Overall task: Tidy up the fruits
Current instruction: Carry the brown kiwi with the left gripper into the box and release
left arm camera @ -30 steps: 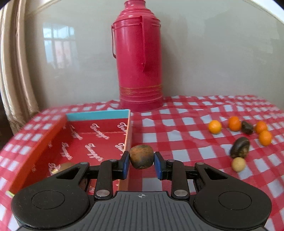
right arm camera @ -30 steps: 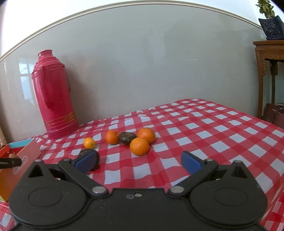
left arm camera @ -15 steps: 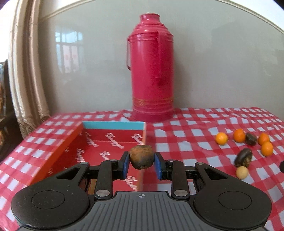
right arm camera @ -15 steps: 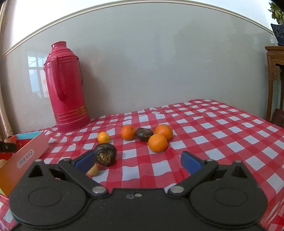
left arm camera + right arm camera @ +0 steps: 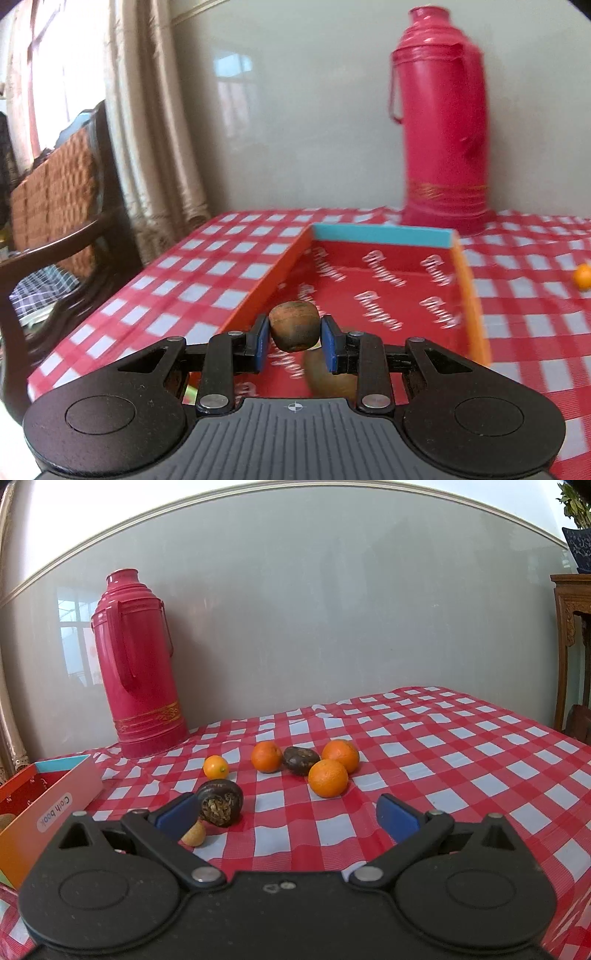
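My left gripper [image 5: 294, 338] has its jaws closed tight on a small round brown fruit [image 5: 294, 325]. The blue pads [image 5: 260, 343] press on both sides of it. The fruit hangs over the near end of the open red cardboard box with orange walls [image 5: 471, 291]. Another brown fruit [image 5: 327, 376] lies in the box just below the jaws, partly hidden. The box sits on the desk with the red and white checked cloth [image 5: 207, 280]. A tall pink plastic flask [image 5: 441, 122] stands at the far side, just past the box.

My right gripper [image 5: 288, 812] has its jaws wide open and holds nothing. A dark wrinkly round fruit [image 5: 220, 802] sits right by the left blue pad [image 5: 177, 810]; I cannot tell if they touch. A small pale yellow fruit [image 5: 194, 835] lies just near of it. Farther off are three oranges [image 5: 328, 778], a second dark fruit [image 5: 301, 760] among them, and one tiny orange fruit [image 5: 215, 767] to the left. The box is at the far left of this view.
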